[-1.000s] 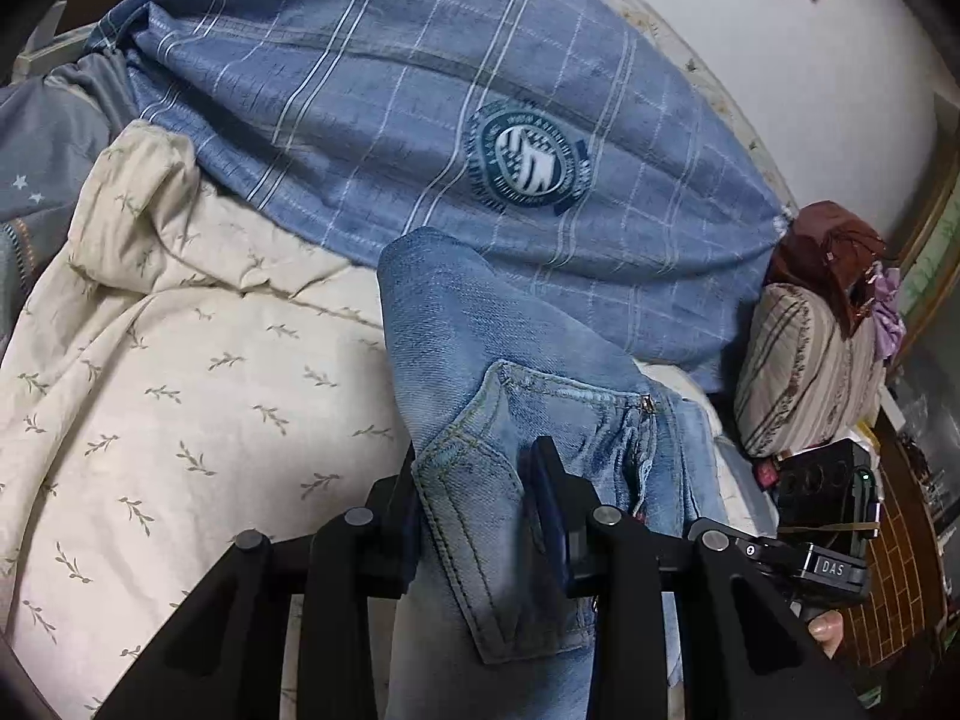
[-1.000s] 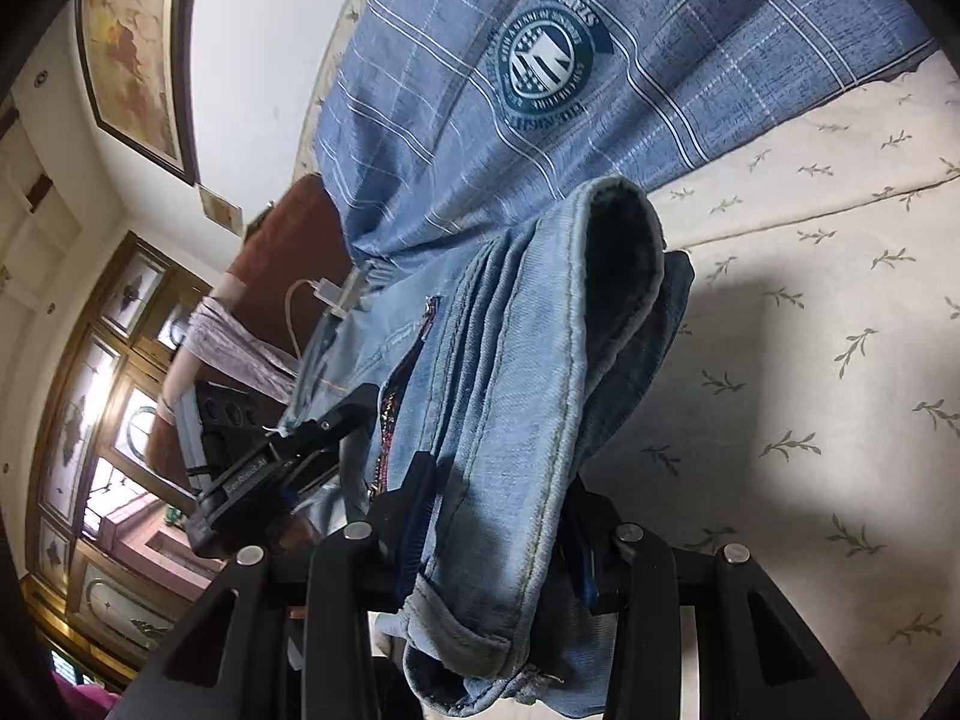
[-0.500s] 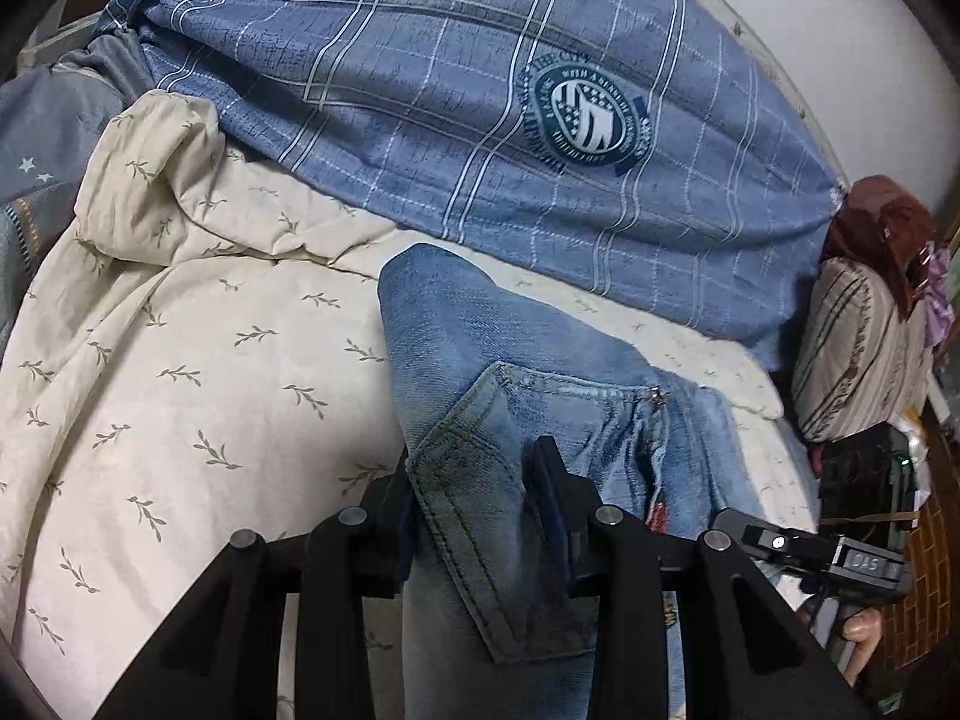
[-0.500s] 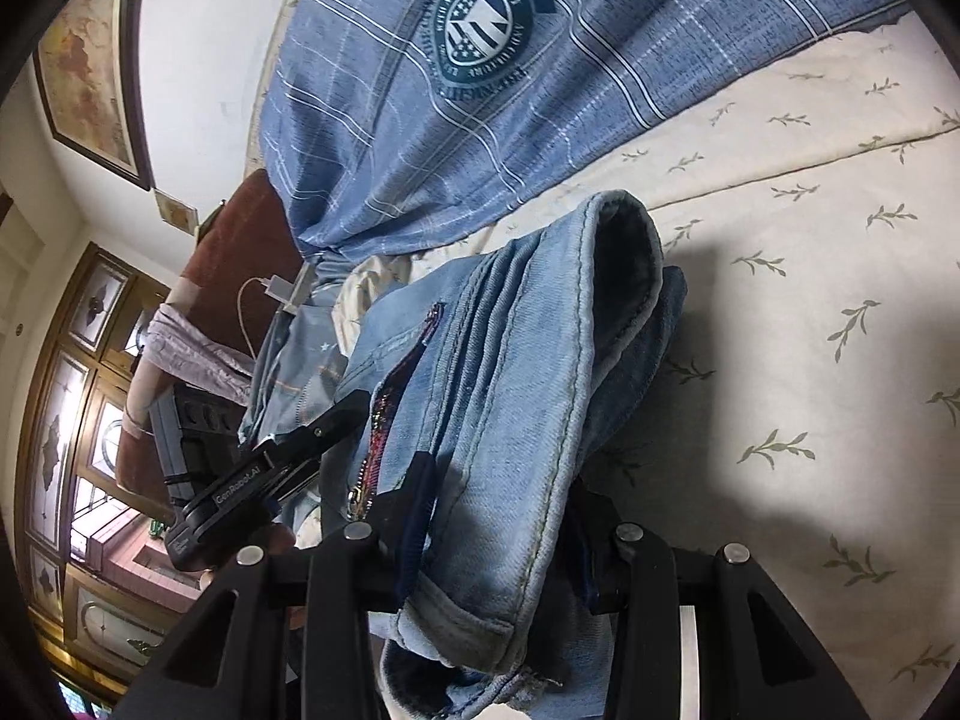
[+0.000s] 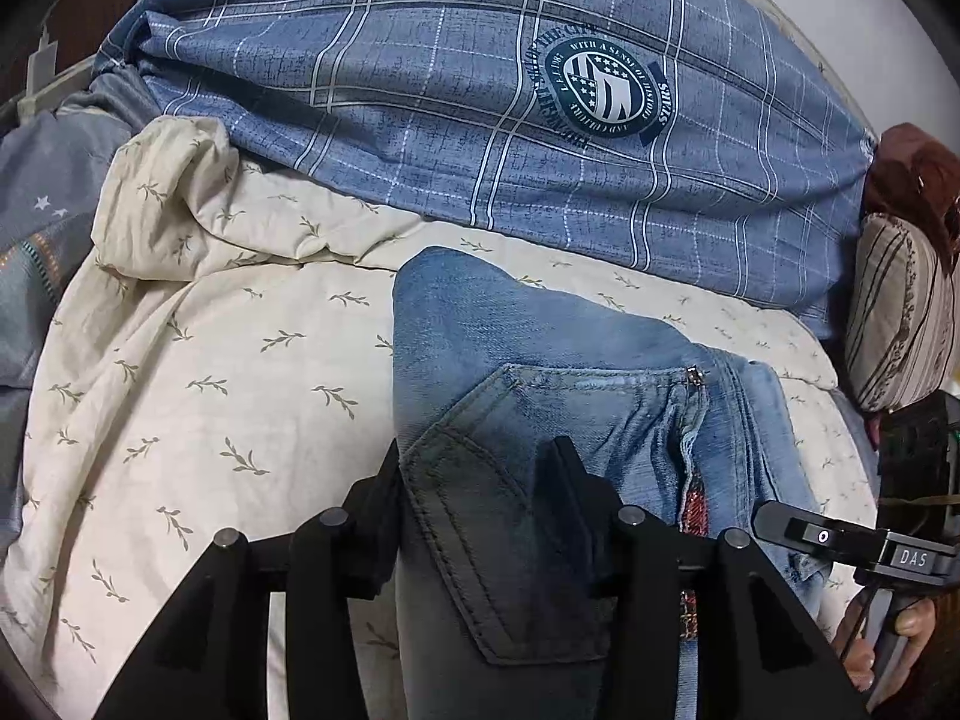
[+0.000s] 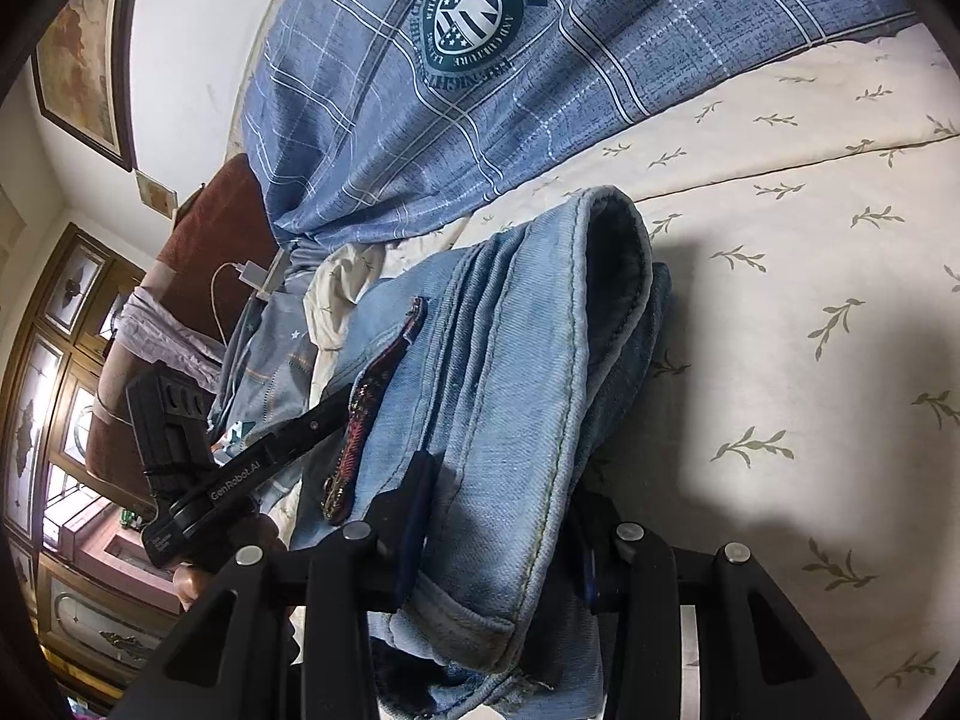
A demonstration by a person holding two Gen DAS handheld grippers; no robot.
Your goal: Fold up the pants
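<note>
The pants are light blue jeans (image 5: 540, 372), folded into a bundle over a cream bedsheet (image 5: 210, 390). My left gripper (image 5: 477, 480) is shut on the jeans at the back pocket. In the right wrist view the jeans (image 6: 510, 372) show a leg hem and a reddish zipper trim (image 6: 366, 408). My right gripper (image 6: 498, 504) is shut on the folded hem end. The right gripper's body (image 5: 852, 540) shows at the right edge of the left wrist view. The left gripper's body (image 6: 240, 474) shows at the left of the right wrist view.
A large blue plaid pillow (image 5: 510, 102) with a round badge lies behind the jeans. A striped cushion (image 5: 900, 312) and a brown bag (image 5: 918, 174) sit at the right. A grey star-print fabric (image 5: 42, 228) lies at the left. A wooden cabinet (image 6: 54, 372) stands beyond the bed.
Both grippers have lowered the jeans toward the bedsheet, away from the plaid pillow. The grips have not changed.
</note>
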